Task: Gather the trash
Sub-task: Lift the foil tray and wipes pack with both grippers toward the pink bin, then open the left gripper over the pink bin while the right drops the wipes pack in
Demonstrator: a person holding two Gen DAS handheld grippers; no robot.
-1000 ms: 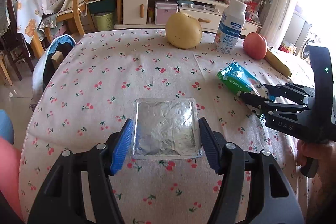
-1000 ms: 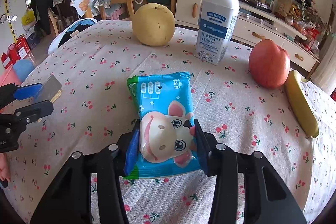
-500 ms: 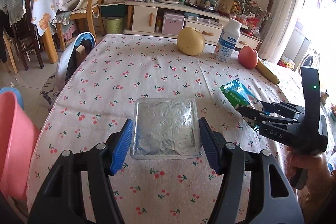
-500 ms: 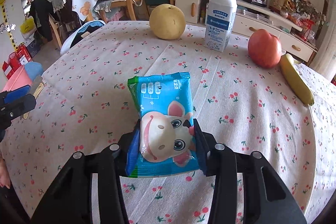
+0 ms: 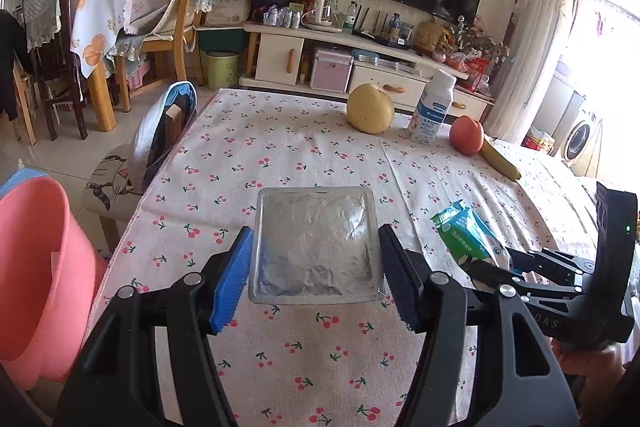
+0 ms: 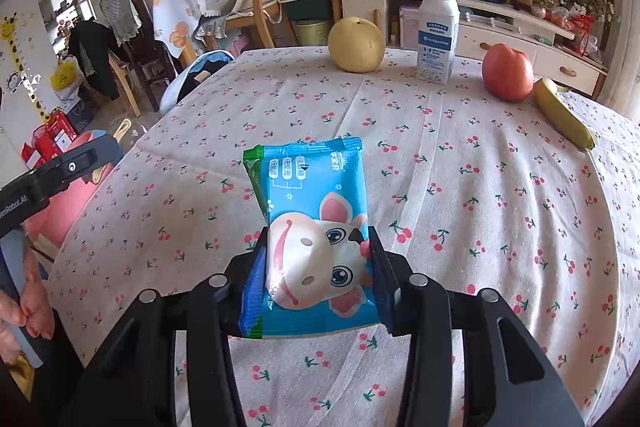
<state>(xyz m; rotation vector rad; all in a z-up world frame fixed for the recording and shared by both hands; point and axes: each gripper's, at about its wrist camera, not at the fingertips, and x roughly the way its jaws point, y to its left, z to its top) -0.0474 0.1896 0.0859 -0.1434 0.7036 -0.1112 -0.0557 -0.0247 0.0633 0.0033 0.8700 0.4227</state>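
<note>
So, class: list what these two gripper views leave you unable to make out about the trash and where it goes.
- Foil tray, left wrist view: its contents, covered by crinkled foil.
- Pink bin, left wrist view: its inside and base, cut off by the frame's left edge.
- Blue wrapper, right wrist view: full or empty, as it is opaque.
- Milk bottle, right wrist view: label print too small to read.

The pink bucket (image 5: 36, 279) is cut off at the left edge (its base unseen). The snack packet (image 5: 466, 239) hides partly behind the right hand-held gripper (image 5: 490, 269); its print is unreadable.
</note>
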